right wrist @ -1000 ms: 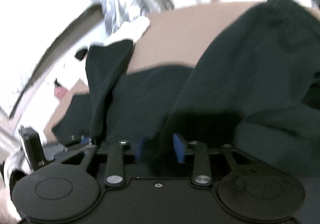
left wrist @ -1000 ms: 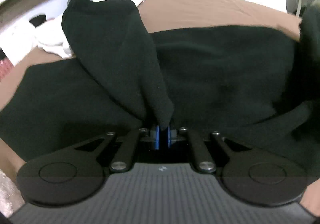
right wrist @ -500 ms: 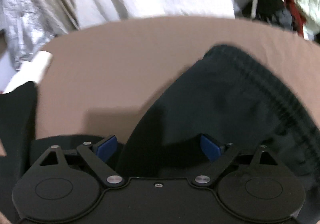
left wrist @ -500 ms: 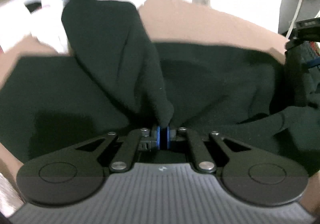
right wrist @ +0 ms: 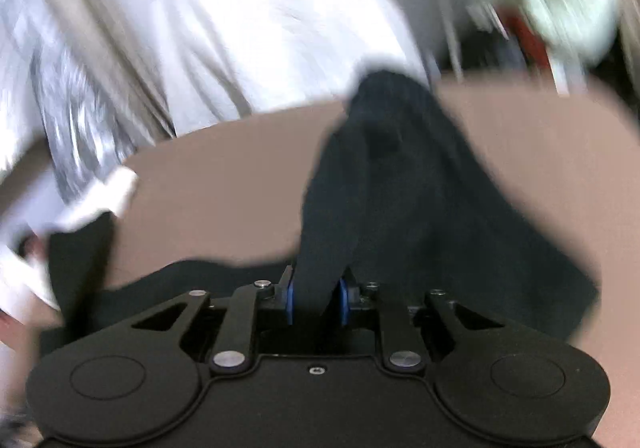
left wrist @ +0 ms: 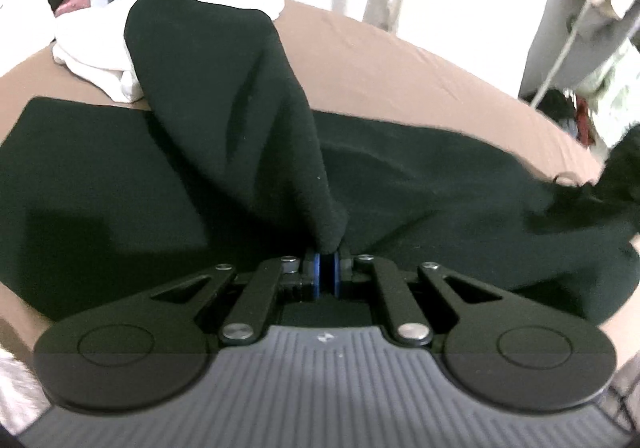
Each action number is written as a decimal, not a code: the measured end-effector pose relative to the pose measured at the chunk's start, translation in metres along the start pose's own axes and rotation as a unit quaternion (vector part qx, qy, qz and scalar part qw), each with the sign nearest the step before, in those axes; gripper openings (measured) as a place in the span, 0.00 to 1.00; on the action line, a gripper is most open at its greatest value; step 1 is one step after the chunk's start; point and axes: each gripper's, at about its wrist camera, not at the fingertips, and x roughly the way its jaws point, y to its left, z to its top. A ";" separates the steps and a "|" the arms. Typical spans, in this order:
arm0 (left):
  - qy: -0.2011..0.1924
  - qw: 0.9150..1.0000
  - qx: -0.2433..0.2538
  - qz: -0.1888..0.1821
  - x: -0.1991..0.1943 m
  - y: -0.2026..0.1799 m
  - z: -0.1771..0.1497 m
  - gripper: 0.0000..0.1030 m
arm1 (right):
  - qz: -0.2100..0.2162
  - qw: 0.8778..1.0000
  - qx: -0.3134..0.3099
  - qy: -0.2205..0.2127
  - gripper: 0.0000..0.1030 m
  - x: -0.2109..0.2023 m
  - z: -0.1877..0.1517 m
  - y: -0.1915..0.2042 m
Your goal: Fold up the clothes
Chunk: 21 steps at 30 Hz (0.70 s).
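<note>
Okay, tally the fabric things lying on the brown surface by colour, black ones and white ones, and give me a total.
Black: 1, the black garment, spread on the brown surface and pinched by the left gripper and the right gripper.
White: 1, the white cloth bundle behind it; whether it is more than one piece, I cannot tell.
Total: 2

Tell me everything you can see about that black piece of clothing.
The black garment looks like soft, fleecy knit. Most of it lies spread across the brown surface. The left gripper pinches one part, which rises in a peaked fold; the right gripper clamps another bunched part. A white cloth pile lies behind it.
</note>
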 end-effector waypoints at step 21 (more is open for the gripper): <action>0.078 0.994 0.057 0.052 0.041 -0.011 -0.025 0.07 | -0.022 0.999 0.045 0.007 0.61 -0.054 -0.019 -0.082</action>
